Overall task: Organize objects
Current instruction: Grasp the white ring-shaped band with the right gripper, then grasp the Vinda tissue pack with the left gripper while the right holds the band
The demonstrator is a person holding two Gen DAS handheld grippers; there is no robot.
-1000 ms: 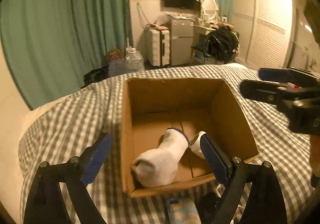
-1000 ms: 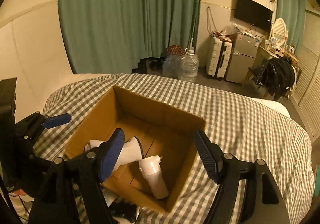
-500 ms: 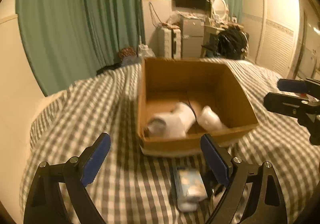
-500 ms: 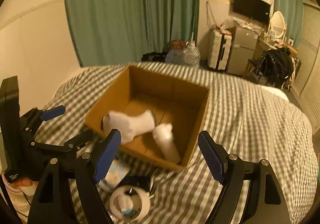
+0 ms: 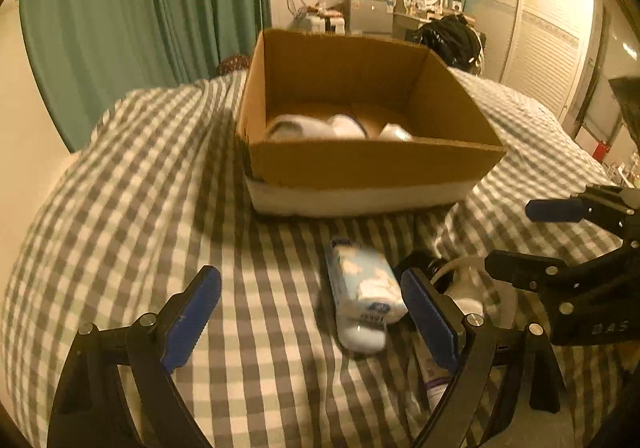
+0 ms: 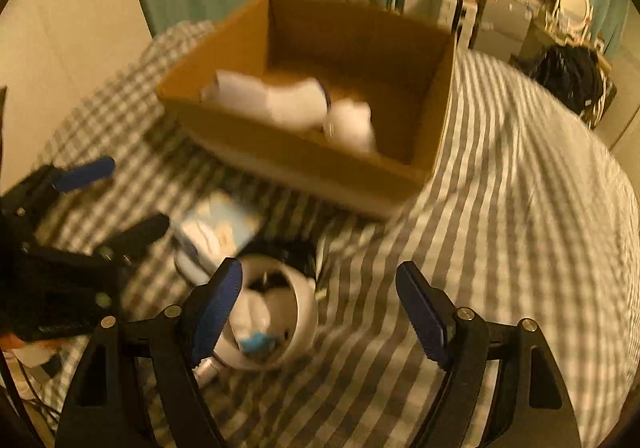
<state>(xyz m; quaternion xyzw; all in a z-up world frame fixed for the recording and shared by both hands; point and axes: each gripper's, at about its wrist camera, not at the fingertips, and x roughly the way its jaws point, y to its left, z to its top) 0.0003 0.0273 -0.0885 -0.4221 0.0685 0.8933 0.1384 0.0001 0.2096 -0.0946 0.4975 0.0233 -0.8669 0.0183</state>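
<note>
Honestly, much is blurred — the white sock and a white bottle inside the cardboard box on the checked bedspread are only smears. Both claws are spread wide, holding nothing: the left gripper hovers beside a light-blue tissue pack whose print I can't read, the right gripper over a white tape roll — its contents unclear.
</note>
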